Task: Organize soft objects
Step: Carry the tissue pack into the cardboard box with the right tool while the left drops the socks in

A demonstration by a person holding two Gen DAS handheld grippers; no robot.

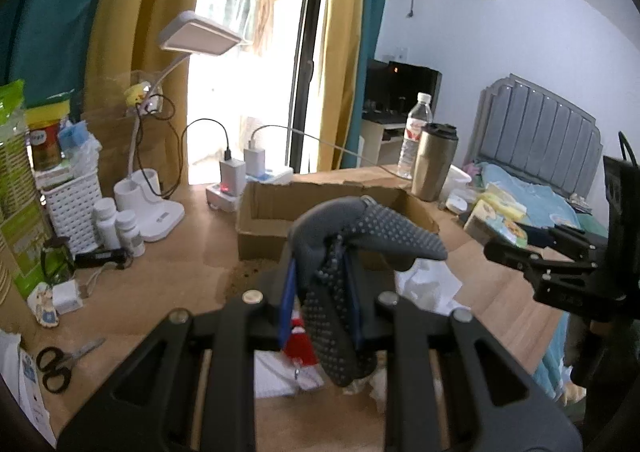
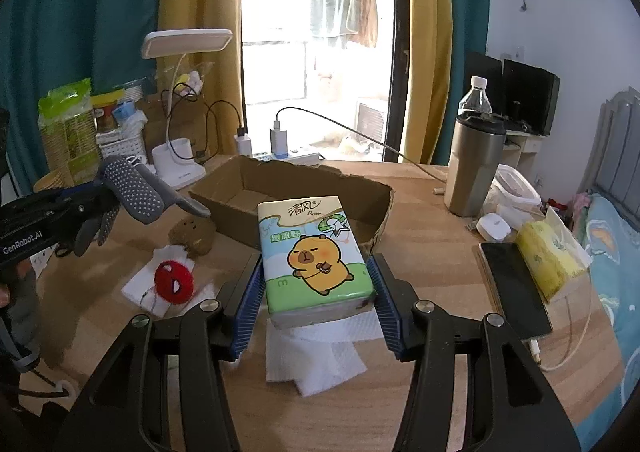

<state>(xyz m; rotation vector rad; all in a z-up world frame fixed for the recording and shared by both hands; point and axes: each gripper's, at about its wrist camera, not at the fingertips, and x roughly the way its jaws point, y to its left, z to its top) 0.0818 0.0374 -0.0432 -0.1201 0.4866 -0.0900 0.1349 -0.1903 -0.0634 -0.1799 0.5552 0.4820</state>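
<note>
here left fingers [image 1: 320, 304] pinch a grey glove [image 1: 360, 228]; right fingers [image 2: 316, 308] clamp a tissue pack [image 2: 314, 256].

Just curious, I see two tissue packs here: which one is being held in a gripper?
The capybara tissue pack, clamped between the right gripper's blue pads. The yellow tissue pack lies untouched at the desk's right edge, beside the phone.

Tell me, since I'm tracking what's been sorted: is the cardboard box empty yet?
Empty as far as visible: the cardboard box shows bare floor in the right wrist view; its near corner is hidden behind the tissue pack.
</note>
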